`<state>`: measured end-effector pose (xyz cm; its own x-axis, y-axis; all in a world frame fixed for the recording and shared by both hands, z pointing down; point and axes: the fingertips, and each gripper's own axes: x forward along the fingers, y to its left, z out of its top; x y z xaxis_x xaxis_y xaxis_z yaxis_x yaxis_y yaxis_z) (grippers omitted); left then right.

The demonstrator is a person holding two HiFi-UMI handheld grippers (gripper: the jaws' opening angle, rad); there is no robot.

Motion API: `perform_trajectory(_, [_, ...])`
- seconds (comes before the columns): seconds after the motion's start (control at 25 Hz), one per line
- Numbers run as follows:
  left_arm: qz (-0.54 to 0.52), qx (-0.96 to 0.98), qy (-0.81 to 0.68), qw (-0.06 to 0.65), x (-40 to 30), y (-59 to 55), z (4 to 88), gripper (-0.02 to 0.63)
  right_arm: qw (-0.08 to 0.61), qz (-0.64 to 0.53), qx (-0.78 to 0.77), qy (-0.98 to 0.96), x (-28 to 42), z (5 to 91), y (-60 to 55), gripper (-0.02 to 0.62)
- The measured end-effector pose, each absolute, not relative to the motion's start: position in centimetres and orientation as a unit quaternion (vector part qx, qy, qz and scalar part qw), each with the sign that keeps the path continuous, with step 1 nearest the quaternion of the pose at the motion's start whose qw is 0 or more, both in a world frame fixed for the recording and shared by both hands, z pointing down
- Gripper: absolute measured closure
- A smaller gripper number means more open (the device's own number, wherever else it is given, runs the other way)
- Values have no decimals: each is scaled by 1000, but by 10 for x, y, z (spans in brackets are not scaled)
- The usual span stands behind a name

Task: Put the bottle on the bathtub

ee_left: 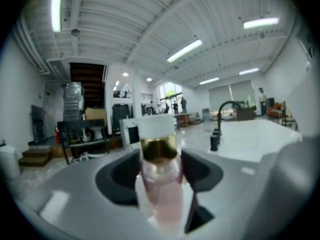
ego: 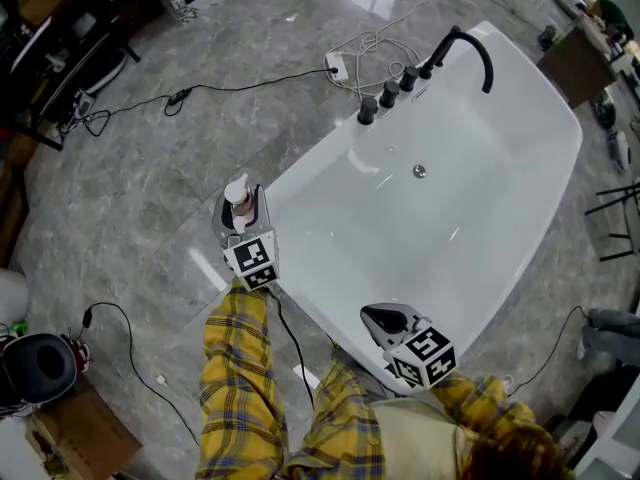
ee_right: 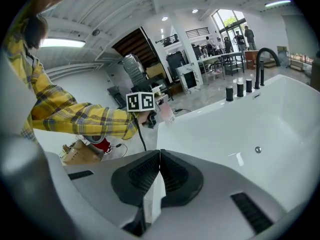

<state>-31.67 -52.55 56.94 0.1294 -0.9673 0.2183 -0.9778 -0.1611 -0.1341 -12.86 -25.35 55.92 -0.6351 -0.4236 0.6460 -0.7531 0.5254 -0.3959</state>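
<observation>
A pink bottle [ee_left: 161, 184] with a gold collar and white cap stands upright between the jaws of my left gripper [ego: 240, 212], which is shut on it. From the head view the bottle [ego: 237, 198] hangs just outside the near-left corner of the white bathtub [ego: 520, 108], over the floor. In the right gripper view the bottle [ee_right: 166, 112] shows beside the left marker cube. My right gripper [ego: 385, 319] is over the tub's near rim, jaws pressed together with nothing held [ee_right: 159, 159].
A black faucet [ego: 470, 46] and three black knobs [ego: 388, 94] stand on the tub's far-left rim. Cables and a power strip [ego: 337, 66] lie on the grey marble floor. A drain [ego: 419, 171] sits in the tub bottom. People stand far off in the room.
</observation>
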Motion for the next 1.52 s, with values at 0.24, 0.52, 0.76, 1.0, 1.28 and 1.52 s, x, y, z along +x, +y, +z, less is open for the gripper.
perform_trajectory(0.24, [142, 749, -646, 27, -321, -503, 570, 342, 228, 326, 353, -847, -130, 547, -247, 581])
perform_trajectory(0.52, [137, 740, -658, 30, -323, -461, 550, 344, 208, 321, 354, -853, -120, 532, -233, 581])
perform_trajectory(0.76, [154, 760, -631, 17, -293, -407, 522, 351, 189, 316, 353, -860, -101, 522, -219, 581])
perform_trajectory(1.0, [121, 794, -591, 75, -252, -349, 493, 451, 173, 301, 357, -867, -79, 508, -208, 581])
perform_trajectory(1.28, [111, 804, -571, 120, -203, -287, 468, 488, 150, 294, 364, -871, -55, 496, -205, 581])
perform_trajectory(1.52, [93, 806, -564, 155, -178, -246, 452, 489, 135, 283, 368, -876, -41, 482, -201, 581])
